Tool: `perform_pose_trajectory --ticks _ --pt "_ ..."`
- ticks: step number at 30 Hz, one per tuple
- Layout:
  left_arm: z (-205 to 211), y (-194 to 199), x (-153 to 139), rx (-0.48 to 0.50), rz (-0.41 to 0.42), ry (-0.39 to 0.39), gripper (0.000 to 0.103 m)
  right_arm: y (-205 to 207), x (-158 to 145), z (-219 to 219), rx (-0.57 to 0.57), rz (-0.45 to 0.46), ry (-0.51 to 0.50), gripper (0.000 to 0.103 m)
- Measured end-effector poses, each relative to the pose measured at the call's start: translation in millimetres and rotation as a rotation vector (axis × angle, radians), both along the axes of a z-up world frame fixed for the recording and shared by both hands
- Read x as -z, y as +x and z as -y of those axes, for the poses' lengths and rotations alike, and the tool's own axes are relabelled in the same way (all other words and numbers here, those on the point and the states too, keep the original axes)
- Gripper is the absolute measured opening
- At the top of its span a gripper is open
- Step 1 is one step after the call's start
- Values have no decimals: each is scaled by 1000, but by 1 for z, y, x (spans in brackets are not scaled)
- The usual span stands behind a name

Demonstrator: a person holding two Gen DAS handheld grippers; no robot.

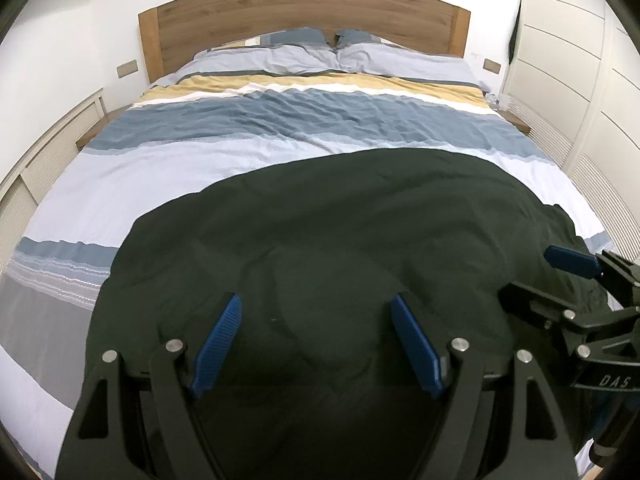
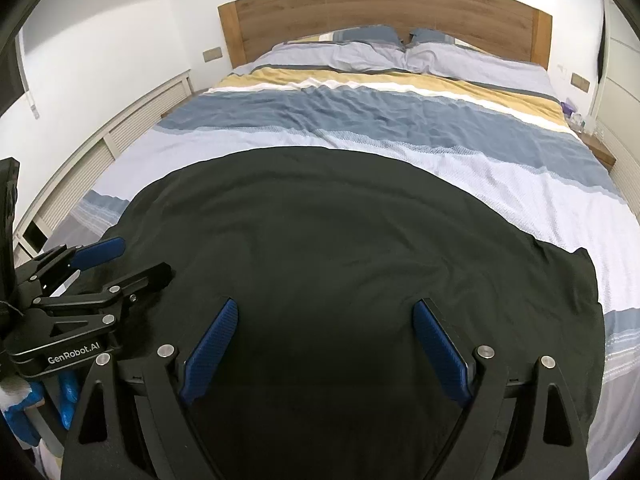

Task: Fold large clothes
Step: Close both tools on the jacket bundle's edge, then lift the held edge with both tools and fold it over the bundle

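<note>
A bed with a striped cover fills the room, a wooden headboard at its far end and two pillows just before it. A dark garment lies spread flat over the near half of the bed. The left gripper and right gripper hang side by side above its near edge, both with jaws spread, pinching nothing.
</note>
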State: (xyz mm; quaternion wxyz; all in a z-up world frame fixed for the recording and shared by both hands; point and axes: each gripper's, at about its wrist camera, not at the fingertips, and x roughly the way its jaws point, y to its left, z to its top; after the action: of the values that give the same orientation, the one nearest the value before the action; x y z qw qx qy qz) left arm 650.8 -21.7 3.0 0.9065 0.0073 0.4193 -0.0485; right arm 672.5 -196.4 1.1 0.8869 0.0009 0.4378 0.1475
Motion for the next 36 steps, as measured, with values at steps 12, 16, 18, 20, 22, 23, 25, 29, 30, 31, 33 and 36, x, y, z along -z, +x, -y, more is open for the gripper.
perform_pose_trajectory --ticks 12,16,18,20,22,23,25,29,30,31,33,36 --pt "-28 17 28 -15 -147 28 78 8 27 30 -2 -86 -8 90" --pt "-56 13 24 -30 -166 73 78 5 25 65 38 -113 -30 94" --pt "-73 11 22 -47 -176 91 78 1 26 83 68 -123 -61 94" --pt "-91 6 19 -75 -174 99 78 -2 28 104 111 -140 -88 94" --pt "-115 2 15 -121 -165 96 78 -6 29 127 158 -154 -104 95" --pt "-128 0 13 -145 -161 85 78 -9 29 140 187 -161 -106 95" --pt "-156 -3 11 -192 -170 18 78 -14 27 162 237 -165 -91 96" --pt "-211 -6 24 -246 -235 -257 77 -21 27 210 336 -197 121 100" --pt "-227 -7 32 -260 -255 -350 77 -21 30 221 354 -210 184 101" --pt "-237 -7 38 -269 -268 -406 77 -21 33 226 365 -220 226 102" --pt "-254 -4 53 -273 -299 -539 77 -21 46 240 387 -259 333 102" --pt "-267 -4 81 -250 -356 -700 77 -18 72 251 375 -343 436 102"
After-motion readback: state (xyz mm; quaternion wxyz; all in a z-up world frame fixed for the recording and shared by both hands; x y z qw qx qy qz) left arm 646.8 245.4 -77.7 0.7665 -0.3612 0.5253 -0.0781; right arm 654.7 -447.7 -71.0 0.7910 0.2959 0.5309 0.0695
